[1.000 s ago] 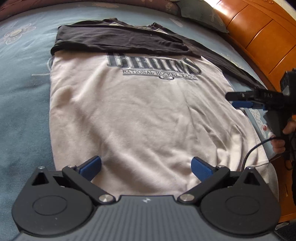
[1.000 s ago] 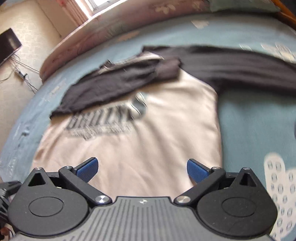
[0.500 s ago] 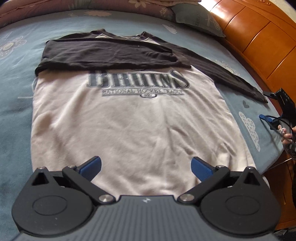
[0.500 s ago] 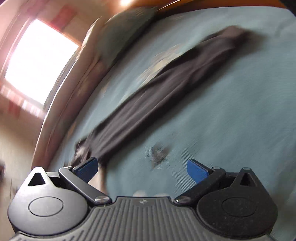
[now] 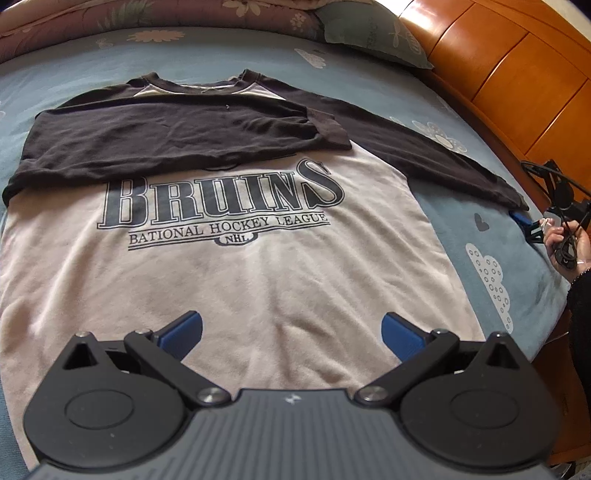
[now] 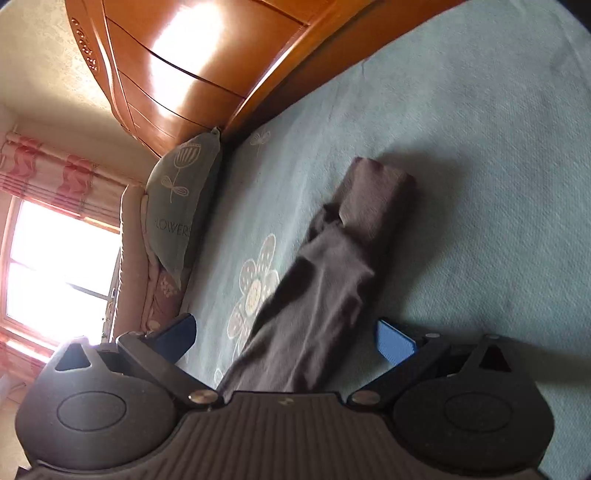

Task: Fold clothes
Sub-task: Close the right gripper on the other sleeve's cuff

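Observation:
A cream long-sleeve shirt (image 5: pixel 236 280) with black sleeves and a "BRUINS" print lies flat on the bed. One black sleeve (image 5: pixel 166 136) is folded across its chest. The other sleeve (image 5: pixel 443 162) stretches out to the right. My left gripper (image 5: pixel 291 330) hovers open above the shirt's hem, holding nothing. The right gripper (image 5: pixel 526 225) shows at the far right beside that sleeve's cuff, held by a hand (image 5: pixel 565 243). In the right wrist view the outstretched sleeve (image 6: pixel 332 288) runs between the open fingers of my right gripper (image 6: pixel 284 339), its cuff (image 6: pixel 376 192) lying ahead.
A blue bedspread (image 5: pixel 480 266) with flower and cloud prints covers the bed. A wooden headboard (image 5: pixel 517 81) rises along the right side. A grey-green pillow (image 5: pixel 369 29) leans at the far corner. A window with pink curtains (image 6: pixel 55 229) is at the left of the right wrist view.
The right gripper has swung away from the shirt's body to the outstretched right sleeve's cuff and now straddles it. The left gripper has drawn back a little, showing more of the shirt.

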Demonstrator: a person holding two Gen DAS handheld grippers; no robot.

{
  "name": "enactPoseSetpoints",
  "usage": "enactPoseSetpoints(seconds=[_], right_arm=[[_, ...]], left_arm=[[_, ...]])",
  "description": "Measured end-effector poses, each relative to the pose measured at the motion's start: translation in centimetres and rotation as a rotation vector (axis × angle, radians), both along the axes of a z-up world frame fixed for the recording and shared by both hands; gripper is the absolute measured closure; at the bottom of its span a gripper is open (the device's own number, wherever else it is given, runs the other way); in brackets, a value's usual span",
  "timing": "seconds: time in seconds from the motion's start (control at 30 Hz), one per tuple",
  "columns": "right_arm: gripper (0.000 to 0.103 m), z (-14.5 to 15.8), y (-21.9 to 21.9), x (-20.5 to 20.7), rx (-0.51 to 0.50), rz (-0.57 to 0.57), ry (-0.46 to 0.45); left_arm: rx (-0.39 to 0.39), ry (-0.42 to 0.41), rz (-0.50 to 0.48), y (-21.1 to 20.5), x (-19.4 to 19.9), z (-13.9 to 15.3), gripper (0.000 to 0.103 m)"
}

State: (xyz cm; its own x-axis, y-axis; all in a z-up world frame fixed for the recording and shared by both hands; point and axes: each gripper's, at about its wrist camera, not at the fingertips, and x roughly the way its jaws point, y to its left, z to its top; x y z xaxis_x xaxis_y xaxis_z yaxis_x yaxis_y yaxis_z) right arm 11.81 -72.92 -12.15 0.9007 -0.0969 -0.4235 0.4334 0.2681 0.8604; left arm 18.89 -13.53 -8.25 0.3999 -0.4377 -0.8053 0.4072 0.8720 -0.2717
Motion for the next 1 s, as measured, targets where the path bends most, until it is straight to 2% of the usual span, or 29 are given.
enactPoseSetpoints(seconds=[0.23,0.4,0.5,0.63,0.77,0.87,0.93,1.0], right_arm=[[0.000,0.1,-1.2,2.0,-0.114,0.027,-0.007],[0.000,-0.1,0.7,1.4,-0.124,0.056,-0.016],[0.000,-0.1,1.2,1.9,-0.187,0.084,-0.015],[0.000,0.1,-0.1,3.7,-0.232,0.056,-0.029],[0.000,0.2,-0.3,5.3,-0.287,0.044,-0.003],[0.000,0.2,1.5,5.4,-0.303,0.088,0.005],[0.000,0.2,2.9,6.0,-0.351,0.172,0.008],[0.000,0.3,3.2,7.0,-0.416,0.191,0.034]], left_arm=[[-0.004,0.009,-0.001,-0.6,0.5,-0.6,0.001],[-0.004,0.011,-0.003,-0.6,0.5,-0.7,0.001],[0.002,0.017,0.000,-0.8,0.8,-0.9,0.001],[-0.007,0.005,-0.005,-0.8,0.6,-0.4,0.001],[0.001,-0.003,0.006,-0.4,0.6,-0.2,0.001],[-0.005,0.006,0.019,0.1,0.9,-0.4,0.001],[-0.002,0.018,0.025,0.0,1.1,-0.7,0.001],[0.001,0.025,0.025,-0.2,1.1,-0.8,0.001]])
